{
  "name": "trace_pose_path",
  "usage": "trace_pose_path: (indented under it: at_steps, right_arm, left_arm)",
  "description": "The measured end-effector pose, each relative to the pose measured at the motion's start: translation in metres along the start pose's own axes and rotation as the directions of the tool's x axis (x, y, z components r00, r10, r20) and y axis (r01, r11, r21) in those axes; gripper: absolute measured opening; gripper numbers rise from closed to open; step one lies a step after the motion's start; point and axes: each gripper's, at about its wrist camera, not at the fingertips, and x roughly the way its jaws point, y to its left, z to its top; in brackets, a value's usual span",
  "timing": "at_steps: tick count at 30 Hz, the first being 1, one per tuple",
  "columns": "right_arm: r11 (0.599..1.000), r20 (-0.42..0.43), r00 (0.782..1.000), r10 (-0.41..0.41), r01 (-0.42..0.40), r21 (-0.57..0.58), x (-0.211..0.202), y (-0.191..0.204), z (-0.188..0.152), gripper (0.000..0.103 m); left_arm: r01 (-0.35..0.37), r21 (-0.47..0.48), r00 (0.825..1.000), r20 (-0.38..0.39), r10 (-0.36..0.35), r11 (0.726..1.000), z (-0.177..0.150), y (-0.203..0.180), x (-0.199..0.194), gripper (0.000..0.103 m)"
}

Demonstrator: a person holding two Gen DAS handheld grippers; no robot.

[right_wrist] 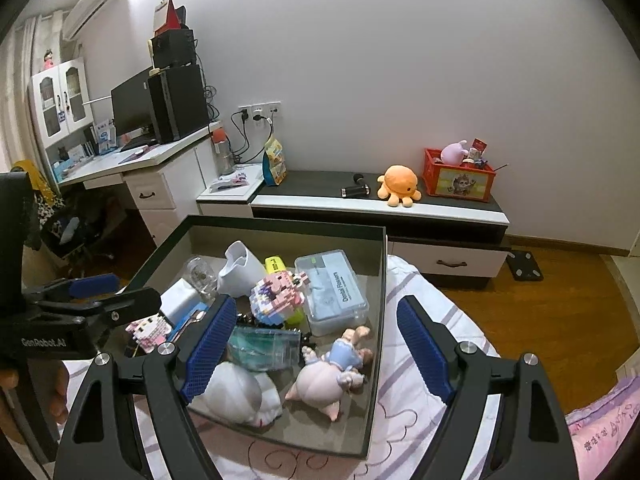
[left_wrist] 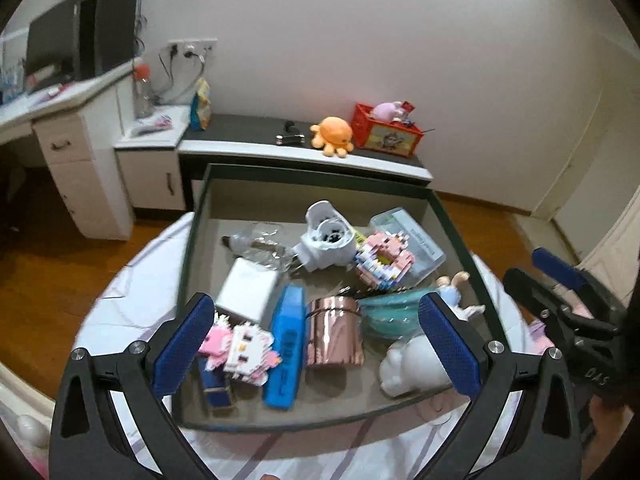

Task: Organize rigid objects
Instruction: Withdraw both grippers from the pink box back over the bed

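Both grippers are shown above a shallow dark-walled box [left_wrist: 192,236] resting on a bed with a white, purple-striped sheet [right_wrist: 420,292]. The fingers of the left gripper [left_wrist: 316,344] are spread wide and hold nothing; those of the right gripper [right_wrist: 316,350] are likewise released and empty.

The rigid objects lie jumbled inside the box:
- Rose-gold canister [left_wrist: 335,332], near the front. It is probably light, stiff and slippery on its glossy wall, and is best taken across its diameter.
- Blue case [left_wrist: 285,354], just beside the canister, long and hard. It is best gripped across its narrow width at mid-length.
- Pink-and-white brick figure [left_wrist: 244,346]. It is judged fragile, since studs may separate, so a gentle hold on the widest body section is advised.
- White ceramic-looking animal [right_wrist: 236,394] and pig figurine in a blue dress [right_wrist: 332,372]. Both are smooth and probably breakable, and are best held around the trunk, not the limbs.
- Clear lidded container [right_wrist: 332,292], stiff and light, to be gripped across its short sides.
- Glass-like bulb [left_wrist: 262,246], the most delicate item.
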Motion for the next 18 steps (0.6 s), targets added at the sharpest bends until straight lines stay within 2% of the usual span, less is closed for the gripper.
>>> trace_pose_path:
  at_steps: [10, 14, 18]
  right_arm:
    - [0.999, -0.020, 1.000, 0.011, -0.012, -0.048, -0.021, 0.014, -0.011, 0.084]
    - [0.998, -0.020, 1.000, 0.007, -0.008, -0.062, -0.031, 0.020, -0.015, 0.084]
    - [0.995, -0.009, 1.000, 0.003, -0.004, -0.097, -0.047, 0.030, -0.019, 0.084]
  left_arm:
    - [-0.124, 0.091, 0.991, 0.064, 0.119, 0.988, -0.018, -0.015, -0.038, 0.103]
    - [-0.198, 0.119, 0.978, 0.093, 0.187, 0.973, -0.026, -0.019, -0.053, 0.103]
    - [-0.230, 0.138, 0.967, 0.140, 0.211, 0.963, -0.035, -0.026, -0.072, 0.103]
